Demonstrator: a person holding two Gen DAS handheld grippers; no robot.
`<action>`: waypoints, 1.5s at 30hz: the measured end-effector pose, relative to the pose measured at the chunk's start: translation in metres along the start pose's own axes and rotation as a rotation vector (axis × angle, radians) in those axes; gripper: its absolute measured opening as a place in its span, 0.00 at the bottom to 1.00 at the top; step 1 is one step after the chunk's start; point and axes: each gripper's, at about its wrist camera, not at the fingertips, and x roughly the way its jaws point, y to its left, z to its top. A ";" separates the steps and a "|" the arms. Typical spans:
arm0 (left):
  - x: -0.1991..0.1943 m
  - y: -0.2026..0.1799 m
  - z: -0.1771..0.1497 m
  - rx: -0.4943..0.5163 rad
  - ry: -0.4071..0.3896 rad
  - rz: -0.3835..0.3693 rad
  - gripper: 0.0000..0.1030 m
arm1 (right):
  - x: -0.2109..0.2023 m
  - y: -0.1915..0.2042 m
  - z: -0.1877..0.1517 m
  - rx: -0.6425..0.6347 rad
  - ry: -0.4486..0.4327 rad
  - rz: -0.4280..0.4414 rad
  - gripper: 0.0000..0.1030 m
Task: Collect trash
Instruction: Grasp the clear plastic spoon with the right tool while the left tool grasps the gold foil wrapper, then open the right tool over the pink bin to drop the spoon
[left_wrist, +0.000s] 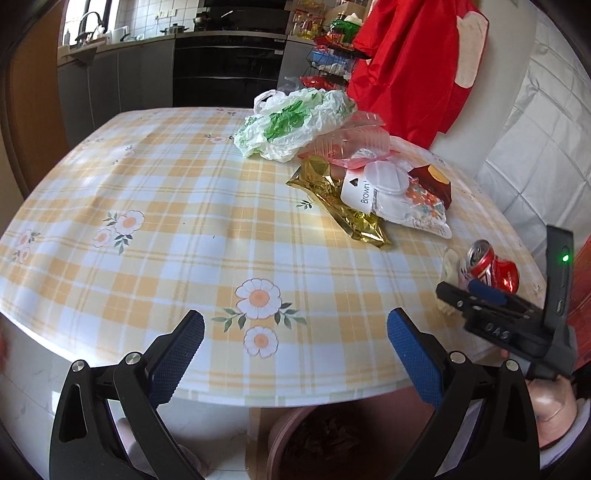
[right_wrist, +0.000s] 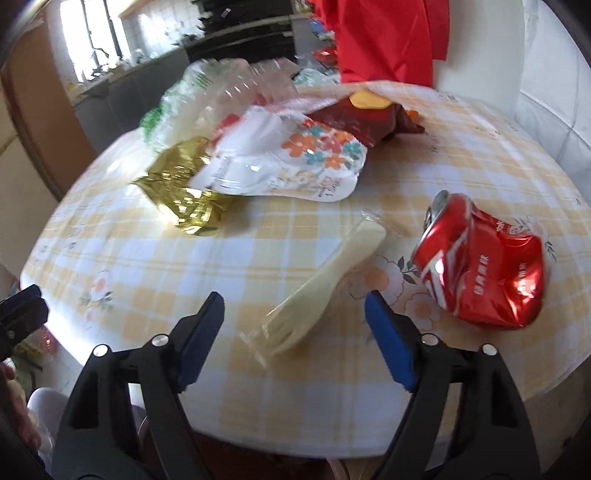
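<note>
Trash lies on a table with a yellow checked cloth (left_wrist: 155, 206). In the right wrist view a cream plastic fork in a clear wrapper (right_wrist: 325, 280) lies just ahead of my right gripper (right_wrist: 295, 314), between the lines of its fingers but untouched; the jaws stand open. A crushed red can (right_wrist: 484, 266) lies to its right. Farther back sit a gold foil wrapper (right_wrist: 184, 184) and a white flowered pouch (right_wrist: 303, 166). My left gripper (left_wrist: 295, 328) hangs open over the table's near edge, holding nothing. It sees the can (left_wrist: 491, 267), the gold wrapper (left_wrist: 343, 206) and the right gripper (left_wrist: 480, 295).
A white and green plastic bag (left_wrist: 295, 125) and clear plastic trays (left_wrist: 354, 140) sit at the table's far side. A red cloth (left_wrist: 417, 66) hangs behind. A round pink-rimmed bin (left_wrist: 321, 439) stands on the floor below the near edge. Kitchen cabinets line the back.
</note>
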 end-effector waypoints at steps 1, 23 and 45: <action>0.005 0.001 0.003 -0.012 0.003 -0.014 0.94 | 0.003 0.000 0.000 0.007 0.005 -0.012 0.72; 0.115 0.016 0.085 -0.399 0.011 -0.232 0.37 | 0.003 -0.009 -0.009 -0.040 0.011 0.052 0.26; -0.012 0.063 0.053 -0.296 -0.128 0.050 0.05 | -0.036 0.006 -0.021 -0.036 0.007 0.160 0.22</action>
